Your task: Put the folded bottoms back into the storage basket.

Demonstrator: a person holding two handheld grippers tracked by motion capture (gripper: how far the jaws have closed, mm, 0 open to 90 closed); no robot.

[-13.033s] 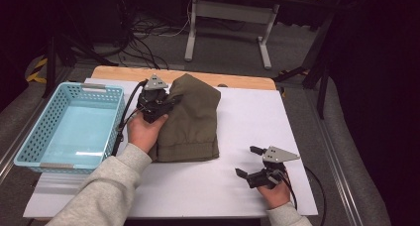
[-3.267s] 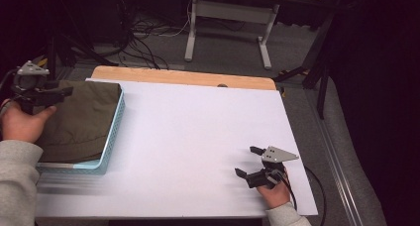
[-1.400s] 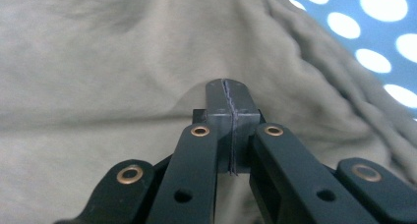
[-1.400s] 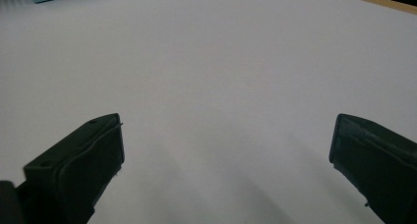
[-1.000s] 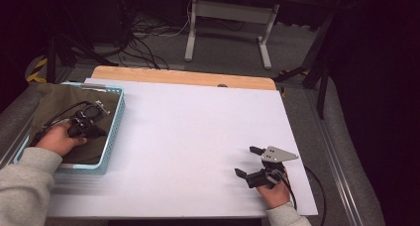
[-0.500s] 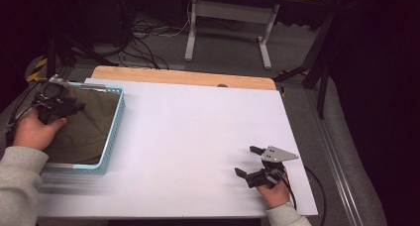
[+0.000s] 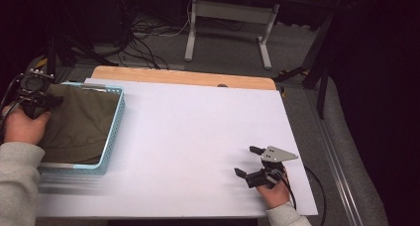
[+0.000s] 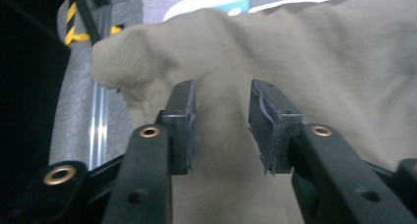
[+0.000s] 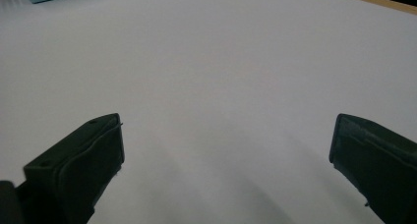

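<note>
A: Where's the folded olive cloth?
B: In the blue basket. Left gripper jaws apart, seemingly touching nothing; right gripper jaws wide. Tuck corners gently

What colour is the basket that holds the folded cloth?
Light blue basket, best in the high view.

Left claw part-open, closing with nothing between; right claw wide open.
</note>
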